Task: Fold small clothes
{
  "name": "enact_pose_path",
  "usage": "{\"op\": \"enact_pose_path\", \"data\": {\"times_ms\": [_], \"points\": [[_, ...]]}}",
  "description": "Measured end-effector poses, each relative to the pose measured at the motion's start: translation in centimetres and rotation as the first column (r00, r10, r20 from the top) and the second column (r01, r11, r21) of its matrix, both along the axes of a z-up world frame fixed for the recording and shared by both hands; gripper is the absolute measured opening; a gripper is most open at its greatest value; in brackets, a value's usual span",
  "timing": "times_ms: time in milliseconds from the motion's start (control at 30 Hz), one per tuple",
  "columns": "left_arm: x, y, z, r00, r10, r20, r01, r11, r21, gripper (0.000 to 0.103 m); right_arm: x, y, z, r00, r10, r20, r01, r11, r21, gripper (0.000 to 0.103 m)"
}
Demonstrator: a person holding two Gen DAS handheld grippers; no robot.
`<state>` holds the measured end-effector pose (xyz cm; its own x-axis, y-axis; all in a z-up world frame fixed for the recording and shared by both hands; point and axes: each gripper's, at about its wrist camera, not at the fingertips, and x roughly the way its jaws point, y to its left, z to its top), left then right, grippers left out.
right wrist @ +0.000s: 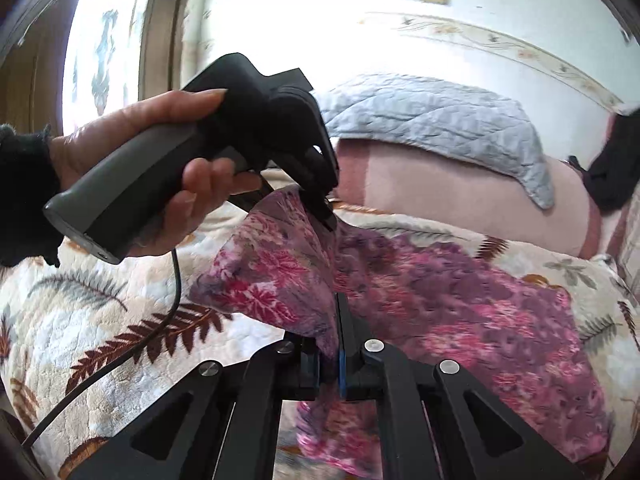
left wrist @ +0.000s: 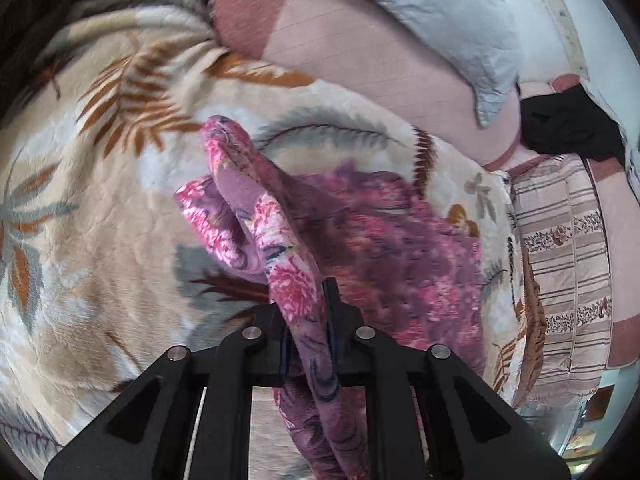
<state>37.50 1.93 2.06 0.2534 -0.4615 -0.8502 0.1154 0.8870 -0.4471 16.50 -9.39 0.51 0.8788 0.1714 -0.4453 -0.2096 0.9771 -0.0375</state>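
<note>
Around my work I see a grey quilted cover (right wrist: 436,120) draped over a pink cushion (left wrist: 360,48) and a black cloth (left wrist: 568,124) beyond. The plush fern-print blanket (left wrist: 100,208) carries the thin floral garment (right wrist: 460,300); my left gripper (left wrist: 308,320) and right gripper (right wrist: 332,344) each pinch a lifted fold of it

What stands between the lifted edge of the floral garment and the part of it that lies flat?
Nothing visible. Both hand-held grippers, left and right, pinch the floral garment; its flat part on the leaf-print blanket is bare.
</note>
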Motion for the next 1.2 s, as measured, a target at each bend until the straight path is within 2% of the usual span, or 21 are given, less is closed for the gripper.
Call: {"op": "enact_pose_path", "data": {"times_ms": [133, 300, 367, 533, 633, 667, 800, 867, 933, 967, 1033, 1067, 1133, 1167, 1200], "points": [[-0.7, -3.3, 2.1, 0.998, -0.041, 0.043, 0.040, 0.999, 0.017, 0.011, -0.9, -3.3, 0.9, 0.999, -0.046, 0.015, 0.045, 0.997, 0.060, 0.005], [-1.3, -8.4, 3.6, 0.993, -0.098, 0.071, 0.095, 0.995, 0.042, 0.011, -1.7, -8.8, 1.2, 0.993, -0.119, -0.021, 0.120, 0.972, 0.202, 0.005], [-1.4, -10.9, 4.1, 0.989, -0.121, 0.079, 0.117, 0.992, 0.055, 0.011, -2.0, -11.1, 1.4, 0.988, -0.149, -0.044, 0.155, 0.944, 0.290, 0.005], [-1.1, -16.5, 4.7, 0.980, -0.176, 0.090, 0.167, 0.980, 0.106, 0.011, -2.4, -16.8, 0.8, 0.968, -0.228, -0.104, 0.250, 0.842, 0.478, 0.005], [-0.9, -20.1, 4.2, 0.973, -0.213, 0.088, 0.199, 0.969, 0.147, 0.011, -2.3, -20.0, -0.4, 0.951, -0.249, -0.183, 0.309, 0.743, 0.594, 0.005], [-0.7, -21.5, 3.7, 0.971, -0.224, 0.079, 0.210, 0.965, 0.156, 0.010, -2.3, -21.3, -1.0, 0.944, -0.247, -0.217, 0.329, 0.690, 0.645, 0.005], [-0.5, -26.4, 1.7, 0.962, -0.267, 0.046, 0.255, 0.949, 0.188, 0.009, -3.1, -25.0, -3.1, 0.912, -0.259, -0.317, 0.408, 0.515, 0.754, 0.005], [-0.6, -28.9, 0.8, 0.954, -0.297, 0.036, 0.285, 0.939, 0.194, 0.006, -3.7, -26.8, -4.4, 0.893, -0.267, -0.362, 0.446, 0.421, 0.790, 0.005], [-0.9, -31.4, -0.2, 0.943, -0.331, 0.016, 0.322, 0.926, 0.195, 0.005, -4.2, -27.9, -5.4, 0.875, -0.273, -0.400, 0.478, 0.348, 0.806, 0.005], [-1.0, -32.4, -0.6, 0.937, -0.348, 0.012, 0.338, 0.917, 0.214, 0.005, -4.3, -28.6, -6.4, 0.860, -0.269, -0.434, 0.503, 0.300, 0.811, 0.005], [-1.5, -34.0, -1.4, 0.931, -0.366, 0.001, 0.353, 0.899, 0.260, 0.006, -3.8, -29.4, -8.5, 0.825, -0.241, -0.512, 0.561, 0.231, 0.795, 0.005], [-1.5, -34.2, -1.6, 0.931, -0.366, -0.009, 0.356, 0.899, 0.256, 0.006, -3.6, -29.6, -9.4, 0.807, -0.223, -0.546, 0.587, 0.207, 0.783, 0.005], [-1.5, -33.5, -1.5, 0.941, -0.338, -0.006, 0.331, 0.915, 0.230, 0.006, -3.4, -29.8, -11.1, 0.759, -0.188, -0.623, 0.650, 0.166, 0.742, 0.009], [-1.3, -32.5, -1.1, 0.951, -0.310, 0.008, 0.300, 0.926, 0.229, 0.006, -3.4, -29.9, -11.3, 0.752, -0.185, -0.633, 0.658, 0.154, 0.737, 0.009], [-1.0, -31.3, -0.7, 0.960, -0.280, 0.020, 0.268, 0.934, 0.237, 0.009, -3.5, -29.9, -11.0, 0.749, -0.198, -0.633, 0.661, 0.161, 0.733, 0.010]]}}
